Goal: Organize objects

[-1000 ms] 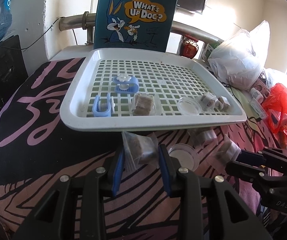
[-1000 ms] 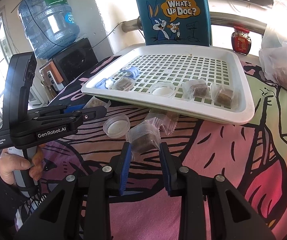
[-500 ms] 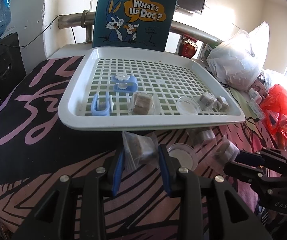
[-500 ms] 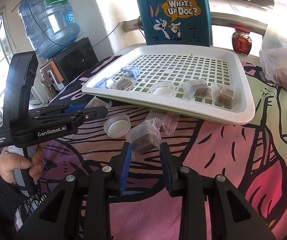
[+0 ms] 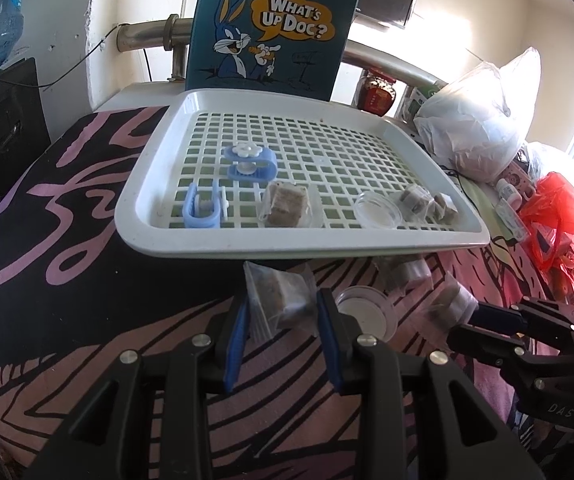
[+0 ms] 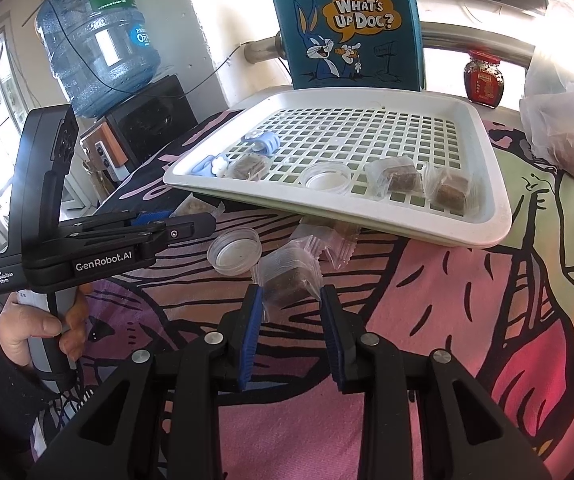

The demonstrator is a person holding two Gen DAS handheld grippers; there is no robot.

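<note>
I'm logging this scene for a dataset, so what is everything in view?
tray: one, white, on cloth
cloth: one, pink and black, under tray
clips: two, blue, tray's left part
wrapped blocks: three, brown, on tray; at least three on cloth
round lids: two, clear, one on tray, one on cloth
cartoon bag: one, teal, behind tray
water bottle: one, blue, far left
jar: one, red, behind tray
plastic bags: white one, red one, right side
left gripper: one, black, open astride a block
right gripper: one, black, open astride another block
hand: one, on left gripper's handle
</note>
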